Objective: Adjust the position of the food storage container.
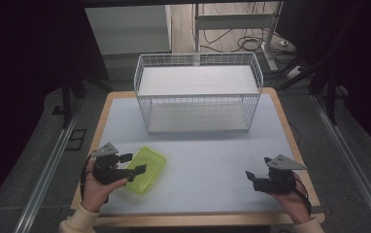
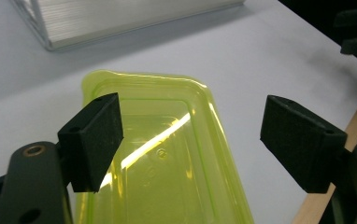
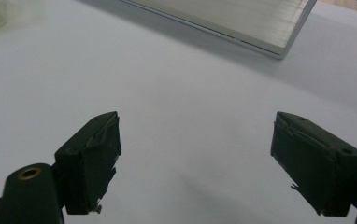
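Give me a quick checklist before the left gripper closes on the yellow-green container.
1. Left gripper open: ok, its fingers stand wide apart.
2. Yellow-green container lined up between the fingers: ok; in the left gripper view its long right rim lies in the gap.
3. Fingers low enough to catch the rim: cannot tell.
4. Container empty: ok, its see-through bottom shows nothing inside.
5. Right gripper out of the way: ok, open over bare table, well apart from the container.
6. White wire basket free to receive: ok, nothing visible on its shelf or bottom.
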A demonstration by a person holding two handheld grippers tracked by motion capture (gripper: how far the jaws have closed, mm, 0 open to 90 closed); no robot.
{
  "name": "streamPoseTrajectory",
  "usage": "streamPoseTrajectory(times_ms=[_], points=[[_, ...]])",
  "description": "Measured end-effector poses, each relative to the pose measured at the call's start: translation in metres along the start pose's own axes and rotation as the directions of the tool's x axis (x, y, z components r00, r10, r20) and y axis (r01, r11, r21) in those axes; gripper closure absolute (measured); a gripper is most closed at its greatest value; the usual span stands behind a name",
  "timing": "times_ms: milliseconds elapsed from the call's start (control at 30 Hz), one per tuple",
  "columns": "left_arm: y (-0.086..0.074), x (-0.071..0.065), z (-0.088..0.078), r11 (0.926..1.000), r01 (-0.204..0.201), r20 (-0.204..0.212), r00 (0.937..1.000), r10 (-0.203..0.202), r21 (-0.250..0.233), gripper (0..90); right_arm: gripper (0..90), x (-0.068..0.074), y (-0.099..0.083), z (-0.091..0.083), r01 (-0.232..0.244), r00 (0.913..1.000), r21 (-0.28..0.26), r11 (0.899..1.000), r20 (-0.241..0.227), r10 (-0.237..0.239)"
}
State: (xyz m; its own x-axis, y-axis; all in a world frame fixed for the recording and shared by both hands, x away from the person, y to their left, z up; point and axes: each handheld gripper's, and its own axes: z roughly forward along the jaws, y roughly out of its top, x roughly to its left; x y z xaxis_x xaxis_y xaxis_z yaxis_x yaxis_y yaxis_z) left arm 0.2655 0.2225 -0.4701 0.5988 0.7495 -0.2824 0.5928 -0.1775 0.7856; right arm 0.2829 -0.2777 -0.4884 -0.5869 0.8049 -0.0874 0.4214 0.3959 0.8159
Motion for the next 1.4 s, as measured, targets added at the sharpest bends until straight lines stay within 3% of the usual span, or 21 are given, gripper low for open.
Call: streamPoseTrajectory(times_ms=[167,333,500,800,933,1233,1400], points=[[0.0,-0.005,0.0,0.9999,0.009,0.03,0.9995,-0.009,0.014,29.1,16.2,0.0,-0.001,0.0,0.0,1.0,0.004,1.0,-0.001,0.0],[0.0,-0.013,-0.001,0.9989,-0.018,0.07,0.9974,0.015,0.043,60.7,16.2,0.002,-0.001,0.001,0.014,0.9999,0.01,1.0,0.004,-0.014],[0.0,-0.022,0.003,0.9957,-0.036,0.095,0.9951,0.028,0.085,81.4,16.0,0.003,-0.001,0.001,0.015,0.9998,0.013,1.0,0.01,-0.015],[-0.009,-0.039,0.013,0.9859,-0.071,0.132,0.99,0.051,0.152,86.0,15.9,0.004,-0.002,0.002,0.02,0.9998,0.018,1.0,0.008,-0.02],[-0.017,-0.044,0.019,0.9774,-0.082,0.136,0.9891,0.056,0.195,86.9,15.9,0.004,-0.002,0.002,0.011,0.9999,0.019,1.0,-0.005,-0.011],[-0.031,-0.052,0.028,0.9613,-0.11,0.107,0.9906,0.085,0.253,88.3,16.0,0.004,-0.002,0.002,0.006,0.9999,0.021,1.0,-0.009,-0.006],[-0.035,-0.05,0.029,0.9608,-0.096,0.085,0.9935,0.077,0.26,89.1,16.0,0.004,-0.002,0.003,0.011,0.9999,0.025,1.0,-0.008,-0.011]])
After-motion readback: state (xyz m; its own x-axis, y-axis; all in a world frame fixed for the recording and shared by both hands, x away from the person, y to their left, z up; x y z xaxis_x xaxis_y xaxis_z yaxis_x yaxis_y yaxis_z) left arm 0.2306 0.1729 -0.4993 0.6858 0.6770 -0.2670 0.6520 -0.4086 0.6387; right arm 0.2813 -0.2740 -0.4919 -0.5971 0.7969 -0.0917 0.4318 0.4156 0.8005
